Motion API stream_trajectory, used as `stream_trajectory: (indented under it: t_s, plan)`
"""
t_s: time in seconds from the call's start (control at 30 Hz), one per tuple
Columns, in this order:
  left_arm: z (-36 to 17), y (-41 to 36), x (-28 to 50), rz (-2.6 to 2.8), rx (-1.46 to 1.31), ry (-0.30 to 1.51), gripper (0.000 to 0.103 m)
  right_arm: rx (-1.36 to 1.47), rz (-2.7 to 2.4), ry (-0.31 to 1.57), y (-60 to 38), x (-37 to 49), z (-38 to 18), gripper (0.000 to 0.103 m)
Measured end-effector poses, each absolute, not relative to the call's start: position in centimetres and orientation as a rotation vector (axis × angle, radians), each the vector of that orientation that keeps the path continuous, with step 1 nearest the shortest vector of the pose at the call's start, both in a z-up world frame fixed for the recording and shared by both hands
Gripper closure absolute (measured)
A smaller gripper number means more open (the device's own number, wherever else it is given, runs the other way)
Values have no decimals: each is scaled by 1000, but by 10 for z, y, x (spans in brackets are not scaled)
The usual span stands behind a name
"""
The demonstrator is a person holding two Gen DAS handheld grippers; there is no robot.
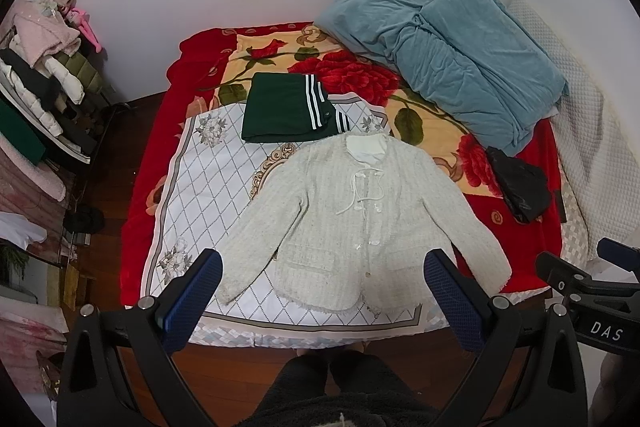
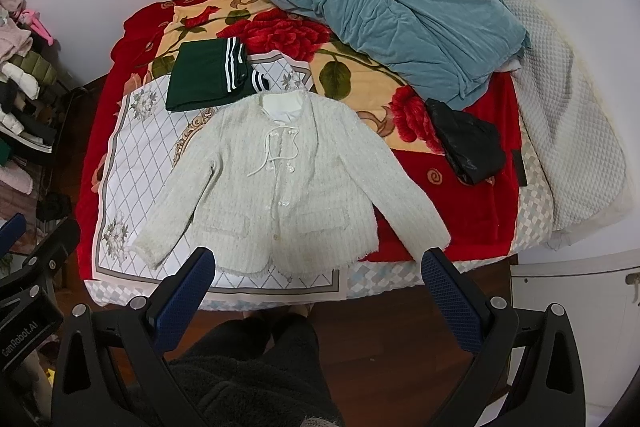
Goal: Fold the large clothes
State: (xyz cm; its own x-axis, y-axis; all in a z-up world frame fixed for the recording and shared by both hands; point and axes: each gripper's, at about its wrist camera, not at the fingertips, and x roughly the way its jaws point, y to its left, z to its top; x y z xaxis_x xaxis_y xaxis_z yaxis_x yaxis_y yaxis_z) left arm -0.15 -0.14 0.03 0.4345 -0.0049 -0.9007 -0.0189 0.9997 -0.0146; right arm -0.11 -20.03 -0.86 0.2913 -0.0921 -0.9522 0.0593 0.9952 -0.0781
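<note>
We hold both tongs above the near edge of the bed (image 1: 532, 155), and neither touches any cloth. The left tongs (image 1: 322, 293) stand wide apart with nothing between their blue pads, and the right tongs (image 2: 320, 289) gape the same way, empty. The cream jacket (image 1: 352, 227) lies flat on its back across the white diamond-patterned cloth (image 1: 208, 179) and partly over the red rose blanket (image 1: 352, 71), collar toward the wall, hem at the near edge, both sleeves spread out and slanting down toward us. Its front is closed, with a white cord (image 1: 356, 199) looped loosely over the chest. Just beyond the collar sits a folded dark green garment with white stripes (image 1: 288, 111), touching or nearly touching the jacket. A rumpled teal blanket (image 1: 460, 63) is heaped in the far right corner, and a crumpled black bag (image 1: 520, 187) lies near the jacket's sleeve on that side. Clothes are piled on a rack (image 1: 44, 67) at the left, off the bed. Our dark trousers (image 1: 332, 387) show over the wooden floor (image 2: 392, 327) below.
</note>
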Motion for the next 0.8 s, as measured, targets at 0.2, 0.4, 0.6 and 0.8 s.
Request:
stream_trajectory:
  t_s: [0.2, 0.4, 0.6, 0.8]
  plan:
    - [0, -2, -2, 9, -23, 1121, 0, -26, -103, 1271, -200, -2, -9, 0]
    - [0, -2, -2, 8, -23, 1121, 0, -29, -103, 1271, -200, -1, -9, 0]
    - [1, 1, 2, 5, -21, 1124, 0, -26, -103, 1275, -200, -2, -10, 0]
    - [2, -1, -3, 5, -21, 1123, 0, -29, -103, 1276, -200, -3, -10, 0]
